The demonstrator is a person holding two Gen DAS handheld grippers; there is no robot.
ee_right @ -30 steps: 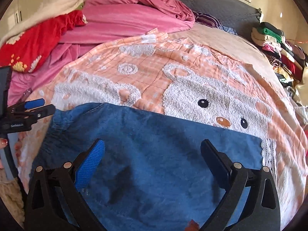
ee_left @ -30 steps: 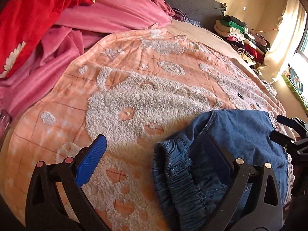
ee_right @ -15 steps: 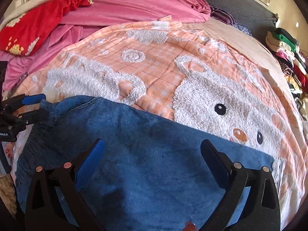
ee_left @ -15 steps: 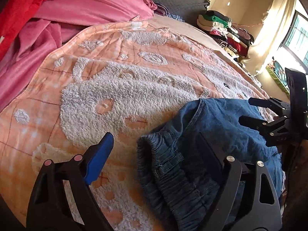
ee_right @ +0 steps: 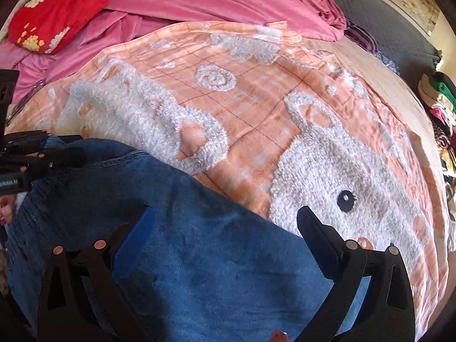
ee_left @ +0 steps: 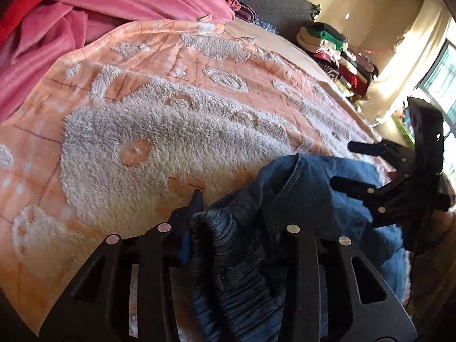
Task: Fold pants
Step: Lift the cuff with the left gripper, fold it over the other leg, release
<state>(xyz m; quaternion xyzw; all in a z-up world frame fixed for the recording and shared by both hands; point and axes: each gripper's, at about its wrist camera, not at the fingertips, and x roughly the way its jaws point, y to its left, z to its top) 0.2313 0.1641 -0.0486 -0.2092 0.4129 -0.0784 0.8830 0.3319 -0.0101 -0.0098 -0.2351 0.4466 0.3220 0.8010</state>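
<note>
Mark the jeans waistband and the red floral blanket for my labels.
jeans waistband point(ee_left: 228, 245), left wrist view, on the gathered elastic hem.
red floral blanket point(ee_right: 65, 11), right wrist view, on its plain red middle.

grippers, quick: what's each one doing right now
Left gripper: jaws closing on the elastic waistband of the blue denim pants.
Right gripper: open, over the pants, holding nothing.

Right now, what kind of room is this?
Most likely a bedroom. A bed with an orange bear blanket and pink bedding fills the view, stacks of folded clothes sit at its far side, and blue denim pants lie on it.
</note>
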